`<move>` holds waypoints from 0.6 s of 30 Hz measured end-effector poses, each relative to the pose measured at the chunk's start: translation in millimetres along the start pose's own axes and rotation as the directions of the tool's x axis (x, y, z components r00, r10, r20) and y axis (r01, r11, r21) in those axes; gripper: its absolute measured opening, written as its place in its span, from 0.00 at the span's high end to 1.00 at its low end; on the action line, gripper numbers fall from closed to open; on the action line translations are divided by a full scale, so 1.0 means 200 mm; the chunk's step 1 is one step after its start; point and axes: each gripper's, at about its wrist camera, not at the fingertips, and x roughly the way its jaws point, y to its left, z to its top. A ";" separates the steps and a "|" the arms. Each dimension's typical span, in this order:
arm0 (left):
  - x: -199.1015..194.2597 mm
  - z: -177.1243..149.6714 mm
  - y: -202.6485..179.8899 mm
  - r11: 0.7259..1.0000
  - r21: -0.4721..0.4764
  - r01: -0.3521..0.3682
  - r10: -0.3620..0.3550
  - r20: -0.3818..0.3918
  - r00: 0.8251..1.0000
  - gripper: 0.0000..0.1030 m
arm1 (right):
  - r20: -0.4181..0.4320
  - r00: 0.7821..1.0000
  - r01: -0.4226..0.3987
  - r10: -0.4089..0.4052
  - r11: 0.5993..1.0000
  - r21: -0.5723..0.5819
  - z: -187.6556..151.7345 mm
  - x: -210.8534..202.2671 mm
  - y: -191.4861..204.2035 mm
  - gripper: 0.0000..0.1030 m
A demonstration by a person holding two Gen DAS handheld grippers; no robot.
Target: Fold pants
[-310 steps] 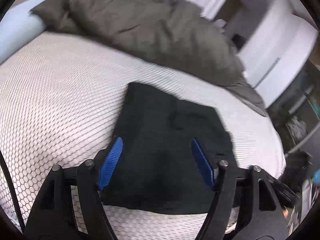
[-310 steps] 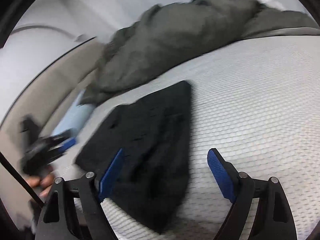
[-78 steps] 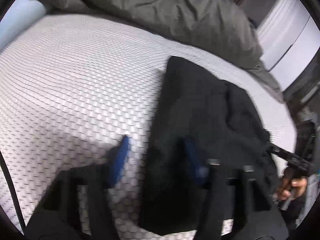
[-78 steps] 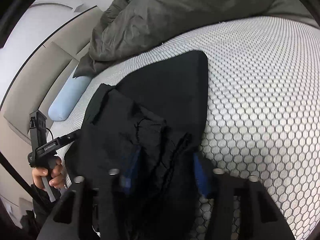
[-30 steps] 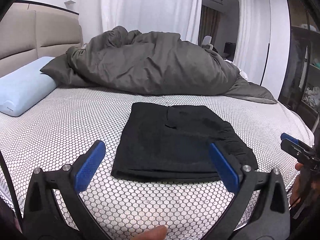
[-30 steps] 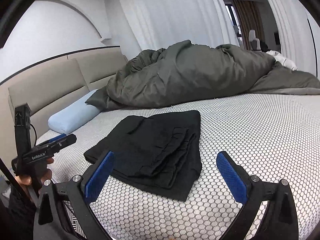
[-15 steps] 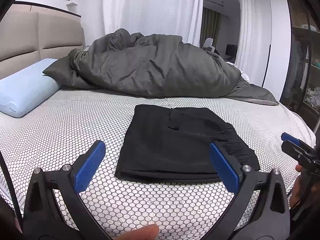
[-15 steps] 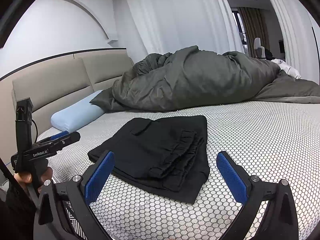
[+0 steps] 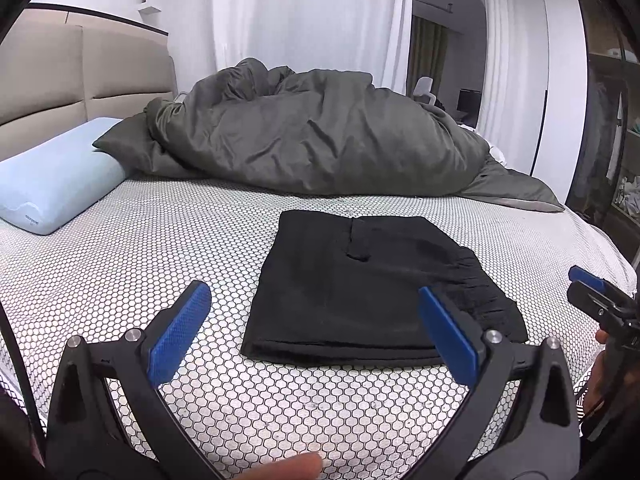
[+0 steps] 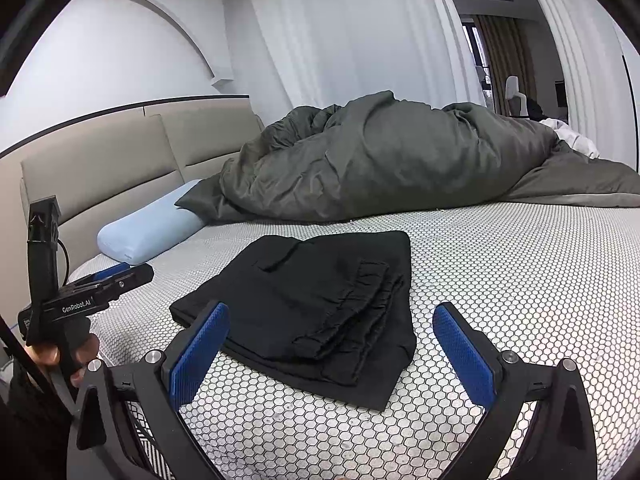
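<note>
The black pants [image 9: 360, 284] lie folded into a compact rectangle on the bed's white honeycomb cover [image 9: 140, 248], gathered waistband on their right side. They also show in the right wrist view [image 10: 316, 300]. My left gripper [image 9: 316, 328] is open and empty, held back from the pants' near edge. My right gripper [image 10: 332, 340] is open and empty, also short of the pants. Each gripper shows in the other's view: the right one at the far right [image 9: 600, 300], the left one at the far left [image 10: 108, 284].
A crumpled dark grey duvet [image 9: 320, 136] fills the back of the bed. A light blue pillow [image 9: 52, 188] lies at the left by the beige headboard [image 9: 80, 72]. White curtains [image 10: 360, 40] hang behind. Dark shelving [image 9: 616, 140] stands at the right.
Both grippers have let go of the pants, opened wide and pulled back and up from the bed. The folded pants lie still; the views have shifted only slightly in the last half second.
</note>
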 end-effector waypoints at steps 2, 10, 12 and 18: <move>0.00 0.00 0.00 1.000 0.002 -0.002 0.002 0.001 1.000 0.01 | 0.001 1.000 -0.002 0.002 1.000 -0.004 0.00 0.00 0.00 0.00; 0.00 0.00 0.01 1.000 0.001 -0.007 0.007 0.002 1.000 0.01 | 0.007 1.000 -0.001 0.001 1.000 -0.007 -0.01 -0.01 -0.01 0.00; 0.01 0.00 0.01 1.000 -0.001 -0.006 0.006 0.002 1.000 0.01 | 0.006 1.000 0.001 -0.001 1.000 -0.010 0.00 -0.01 -0.01 0.00; 0.01 0.00 0.01 1.000 -0.005 -0.010 0.010 0.006 1.000 0.01 | 0.011 1.000 0.001 -0.001 1.000 -0.010 0.00 -0.02 -0.01 0.00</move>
